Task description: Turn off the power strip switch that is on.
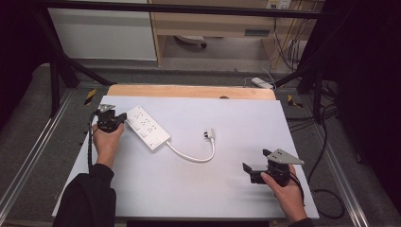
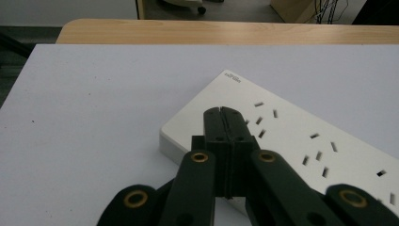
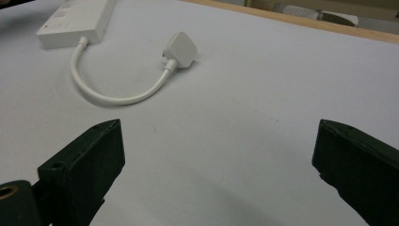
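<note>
A white power strip (image 1: 147,126) lies slantwise on the white table sheet (image 1: 198,189) at the left. Its short white cable (image 1: 191,157) curves to a white plug (image 1: 209,134) near the middle. My left gripper (image 1: 123,117) is at the strip's far left end. In the left gripper view its jaws are pressed together with nothing between them, and its tips (image 2: 221,111) are over the strip's (image 2: 291,136) corner by the sockets; whether they touch it I cannot tell. My right gripper (image 1: 255,160) rests at the front right, open and empty (image 3: 221,150), pointing toward the plug (image 3: 179,49) and cable (image 3: 108,96).
A wooden table edge (image 1: 189,91) runs along the back of the sheet. Black frame bars (image 1: 56,71) stand at both back corners. Dark cables (image 1: 326,194) lie on the floor to the right, and a white adapter (image 1: 262,82) lies behind the table.
</note>
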Demonstrator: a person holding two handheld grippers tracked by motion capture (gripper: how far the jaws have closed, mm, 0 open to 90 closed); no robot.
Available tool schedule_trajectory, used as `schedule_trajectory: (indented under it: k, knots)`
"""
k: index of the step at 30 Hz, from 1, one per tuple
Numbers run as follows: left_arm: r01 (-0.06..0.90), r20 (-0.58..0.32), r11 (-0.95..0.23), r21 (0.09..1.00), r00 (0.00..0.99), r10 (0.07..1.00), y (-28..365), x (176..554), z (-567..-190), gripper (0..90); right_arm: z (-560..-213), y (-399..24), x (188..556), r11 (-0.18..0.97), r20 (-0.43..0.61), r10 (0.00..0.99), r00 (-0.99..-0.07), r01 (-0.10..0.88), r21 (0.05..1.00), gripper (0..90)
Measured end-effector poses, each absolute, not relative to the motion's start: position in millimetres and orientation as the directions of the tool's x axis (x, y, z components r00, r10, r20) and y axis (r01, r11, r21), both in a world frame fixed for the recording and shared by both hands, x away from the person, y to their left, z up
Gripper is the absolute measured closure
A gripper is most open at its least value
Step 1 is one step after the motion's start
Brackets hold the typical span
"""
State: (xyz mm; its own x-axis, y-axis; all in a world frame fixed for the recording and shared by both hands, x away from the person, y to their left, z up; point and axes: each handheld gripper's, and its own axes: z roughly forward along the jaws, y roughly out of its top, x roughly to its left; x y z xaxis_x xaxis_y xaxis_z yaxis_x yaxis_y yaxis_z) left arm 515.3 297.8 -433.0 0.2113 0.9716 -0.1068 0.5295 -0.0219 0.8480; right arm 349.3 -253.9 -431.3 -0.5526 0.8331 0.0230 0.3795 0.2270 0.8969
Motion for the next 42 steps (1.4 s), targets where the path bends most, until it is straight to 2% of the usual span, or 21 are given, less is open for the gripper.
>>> schedule_trajectory:
  k: [38, 42]
  knots:
    - [0.531, -0.088, -0.035, 0.846, 0.204, 0.975, 296.3, 521.6, -442.6, 90.0, -431.8, -254.1, 349.1, 0.221, 0.034, 0.833, -0.552, 0.389, 0.894, 3.2]
    - [0.531, -0.060, -0.059, 0.845, 0.205, 0.977, 294.3, 521.0, -441.8, 90.0, -431.9, -254.1, 349.2, 0.220, 0.036, 0.833, -0.552, 0.390, 0.894, 3.2]
